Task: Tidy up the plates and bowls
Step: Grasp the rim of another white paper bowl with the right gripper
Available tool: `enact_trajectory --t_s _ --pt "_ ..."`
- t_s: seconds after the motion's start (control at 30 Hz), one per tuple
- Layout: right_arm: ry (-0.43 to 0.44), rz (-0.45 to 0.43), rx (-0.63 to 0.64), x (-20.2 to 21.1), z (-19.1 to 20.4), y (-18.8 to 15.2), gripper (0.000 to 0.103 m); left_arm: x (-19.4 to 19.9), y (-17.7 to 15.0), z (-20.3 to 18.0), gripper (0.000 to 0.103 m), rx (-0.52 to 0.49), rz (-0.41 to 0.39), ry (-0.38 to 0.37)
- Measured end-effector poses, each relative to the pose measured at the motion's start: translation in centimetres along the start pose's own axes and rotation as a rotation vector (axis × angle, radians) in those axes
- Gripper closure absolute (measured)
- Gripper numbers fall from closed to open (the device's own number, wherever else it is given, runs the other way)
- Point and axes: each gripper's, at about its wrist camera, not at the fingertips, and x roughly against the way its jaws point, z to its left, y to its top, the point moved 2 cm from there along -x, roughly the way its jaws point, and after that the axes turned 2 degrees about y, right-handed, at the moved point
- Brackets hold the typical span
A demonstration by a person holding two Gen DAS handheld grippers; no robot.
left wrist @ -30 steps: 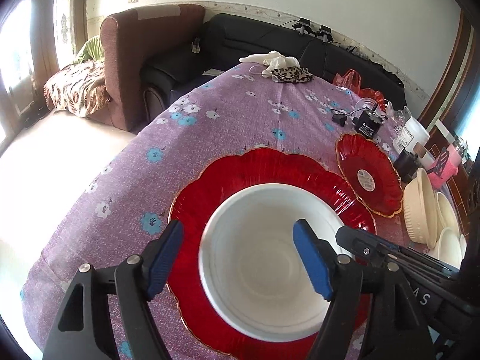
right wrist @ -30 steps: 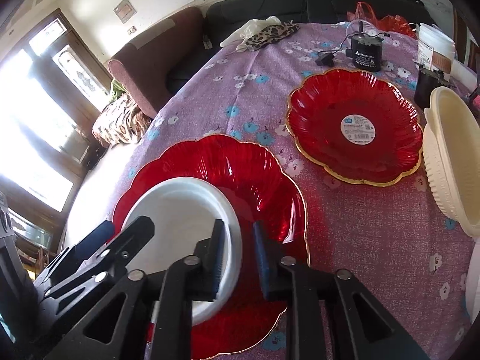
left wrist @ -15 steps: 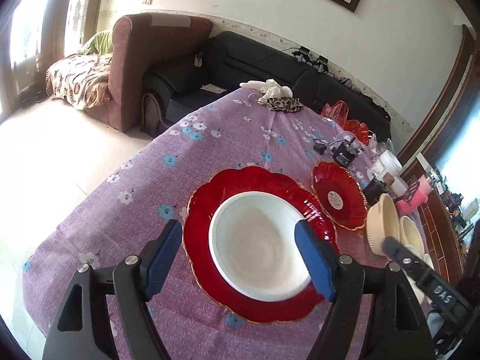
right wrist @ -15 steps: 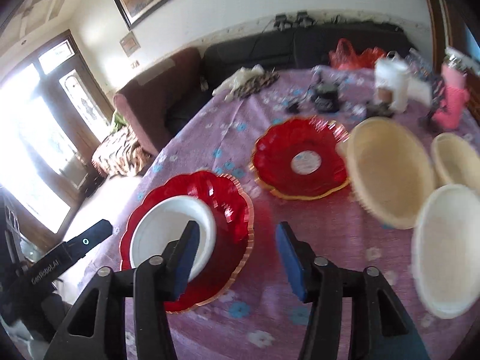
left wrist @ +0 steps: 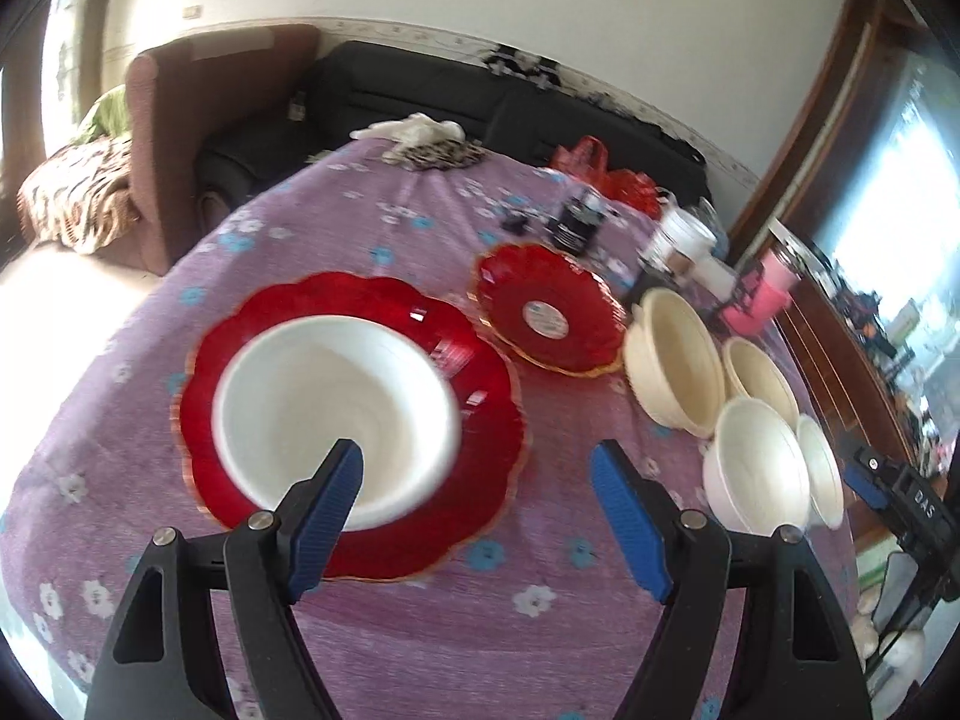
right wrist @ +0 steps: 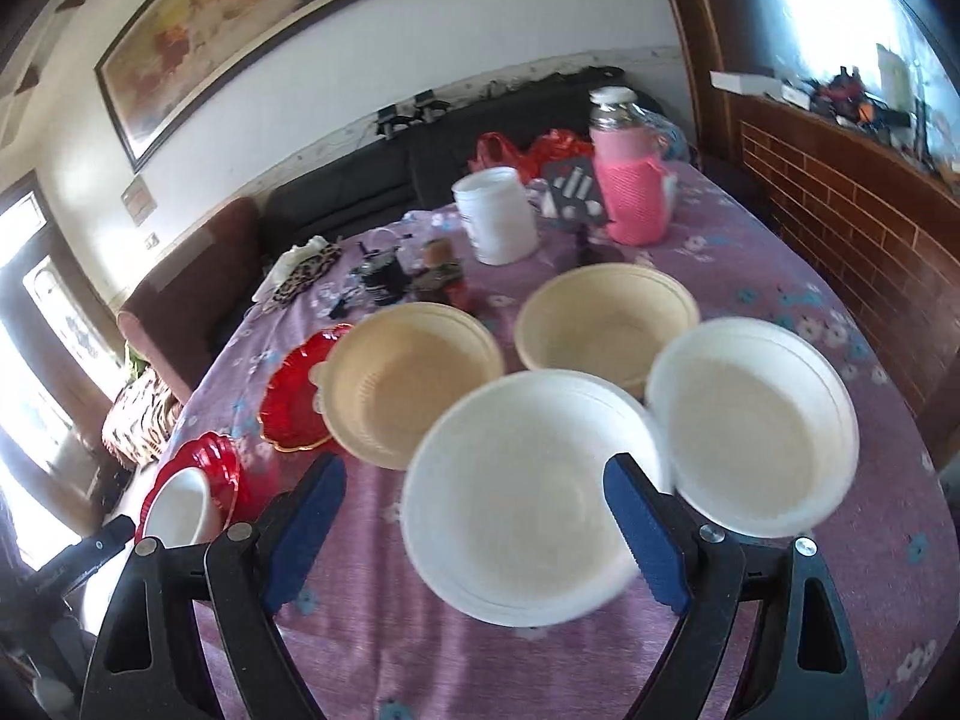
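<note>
White bowl point(left wrist: 336, 414) sits inside the large red plate point(left wrist: 492, 420) on the counter point(left wrist: 420, 630), purple floral cloth over it. Left gripper point(left wrist: 477, 516) hangs above the plate's near edge, jaws spread wide and empty; its left pad overlaps the bowl's near rim in the left wrist view, the right pad is over bare cloth past the plate's right edge (contact with the bowl can't be judged, the frame is blurred). Small red plate point(left wrist: 549, 315) lies just right of and behind the large one, apart from it, with a round sticker in its middle. Right of that a cluster of four bowls: two cream ones behind, two white ones in front. In the right wrist view the right gripper point(right wrist: 474, 534) is over the nearest white bowl point(right wrist: 522, 498), jaws wide open, nothing held; the bowl lies between the pads, right pad at its right rim, left pad short of its left rim. Second white bowl point(right wrist: 750, 426) is just beside it on the right, rims touching or nearly so. Large cream bowl point(right wrist: 408, 390) behind left, smaller cream bowl point(right wrist: 606, 321) behind, all close together. Further back: white tub point(right wrist: 495, 213), pink covered flask point(right wrist: 630, 180), small dark clutter. Black sofa point(left wrist: 420, 96) and brown armchair point(left wrist: 222, 102) beyond the counter.
</note>
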Motion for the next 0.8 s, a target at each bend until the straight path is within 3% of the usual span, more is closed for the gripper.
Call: enact_trajectory --t_s 0.17,0.37,0.67,0.8 --pt "0.036 0.027 -0.009 -1.3 -0.2 -0.2 0.013 -1.5 0.4 -2.7 0.025 -0.043 0.044 -0.027" --pt "0.06 0.061 -0.01 -3.8 -0.1 0.8 0.013 -2.7 3.3 -2.3 0.025 -0.023 0.05 -0.015" --pt "0.13 0.15 0.025 -7.8 2.1 7.8 0.013 -7.7 10.7 -1.1 0.025 -0.03 0.138 0.063" --pt "0.093 0.136 0.012 -5.9 -0.8 8.1 0.013 -8.3 9.9 -2.1 0.025 -0.067 0.181 -0.018"
